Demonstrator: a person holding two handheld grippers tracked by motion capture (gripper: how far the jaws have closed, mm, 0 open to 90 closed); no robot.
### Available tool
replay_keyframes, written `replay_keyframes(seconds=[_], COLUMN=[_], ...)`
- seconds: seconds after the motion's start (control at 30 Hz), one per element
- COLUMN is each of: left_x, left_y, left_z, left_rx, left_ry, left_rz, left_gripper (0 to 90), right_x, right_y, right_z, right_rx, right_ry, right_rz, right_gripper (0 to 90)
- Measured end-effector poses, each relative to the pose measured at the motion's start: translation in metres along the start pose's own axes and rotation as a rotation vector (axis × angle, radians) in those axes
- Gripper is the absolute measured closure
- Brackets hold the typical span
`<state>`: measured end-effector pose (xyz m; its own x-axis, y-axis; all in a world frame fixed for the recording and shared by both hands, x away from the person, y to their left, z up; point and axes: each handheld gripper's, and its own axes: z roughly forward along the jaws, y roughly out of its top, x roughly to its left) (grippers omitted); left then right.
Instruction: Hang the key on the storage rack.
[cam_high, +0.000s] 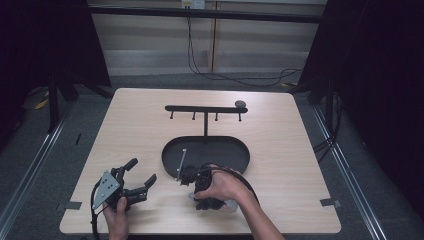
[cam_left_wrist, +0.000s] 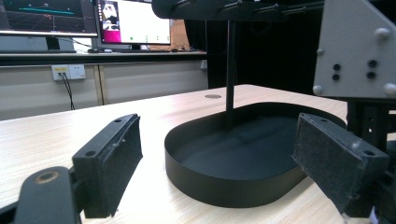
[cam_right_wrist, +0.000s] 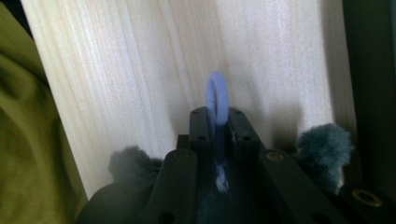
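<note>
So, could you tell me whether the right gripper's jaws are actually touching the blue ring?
Touching: in the right gripper view the right gripper has both jaws pressed against the blue ring, which sticks up between them.

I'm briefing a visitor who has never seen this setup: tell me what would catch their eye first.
First, the black stand with its row of hooks, rising from an oval black tray at the middle of the pale wooden table. Next, the right gripper, near the tray's front rim, its fingers shut on a pale blue ring with dark fluffy tufts beside it. The left gripper rests open at the table's front left.
</note>
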<state>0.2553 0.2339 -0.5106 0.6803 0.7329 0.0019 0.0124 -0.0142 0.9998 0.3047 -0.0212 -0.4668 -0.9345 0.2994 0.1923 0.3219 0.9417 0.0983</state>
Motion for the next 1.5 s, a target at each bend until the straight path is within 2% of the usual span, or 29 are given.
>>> replay_keyframes(seconds=[0.13, 0.37, 0.43, 0.53, 0.6, 0.63, 0.83, 0.97, 1.33, 1.43, 1.5], left_x=[0.000, 0.000, 0.000, 0.000, 0.000, 0.000, 0.000, 0.000, 0.000, 0.000, 0.000], left_y=[0.000, 0.000, 0.000, 0.000, 0.000, 0.000, 0.000, 0.000, 0.000, 0.000, 0.000], left_z=[0.000, 0.000, 0.000, 0.000, 0.000, 0.000, 0.000, 0.000, 0.000, 0.000, 0.000], left_rx=[-0.001, 0.001, 0.001, 0.000, 0.001, 0.000, 0.000, 0.001, 0.001, 0.000, 0.001], left_ry=[-0.001, -0.002, -0.002, 0.000, 0.000, 0.000, 0.000, -0.002, -0.001, -0.001, -0.002], left_rz=[0.000, 0.002, 0.001, 0.000, 0.001, 0.000, 0.000, 0.002, 0.002, 0.001, 0.001], left_gripper=[15.3, 15.3, 15.3, 15.3, 15.3, 15.2, 15.3, 15.3, 15.3, 15.3, 15.2], right_x=[0.003, -0.001, -0.001, -0.001, 0.000, 0.000, -0.004, -0.005, -0.005, -0.001, 0.002], right_y=[0.004, 0.007, 0.008, 0.008, 0.008, 0.006, -0.001, -0.005, -0.018, -0.020, -0.021], right_z=[0.001, 0.001, 0.001, 0.000, -0.003, -0.009, -0.023, -0.032, -0.058, -0.064, -0.068], right_rx=[0.028, 0.046, 0.055, 0.052, 0.044, 0.010, -0.023, -0.041, -0.076, -0.101, -0.099], right_ry=[-0.030, -0.010, -0.016, -0.011, -0.011, -0.023, -0.031, -0.054, -0.044, -0.035, -0.054], right_rz=[-0.010, -0.024, 0.000, -0.002, 0.001, 0.008, 0.027, 0.034, 0.055, 0.036, 0.018], right_gripper=[86.8, 87.4, 87.5, 87.5, 87.5, 87.5, 87.6, 87.6, 87.6, 87.6, 87.6])
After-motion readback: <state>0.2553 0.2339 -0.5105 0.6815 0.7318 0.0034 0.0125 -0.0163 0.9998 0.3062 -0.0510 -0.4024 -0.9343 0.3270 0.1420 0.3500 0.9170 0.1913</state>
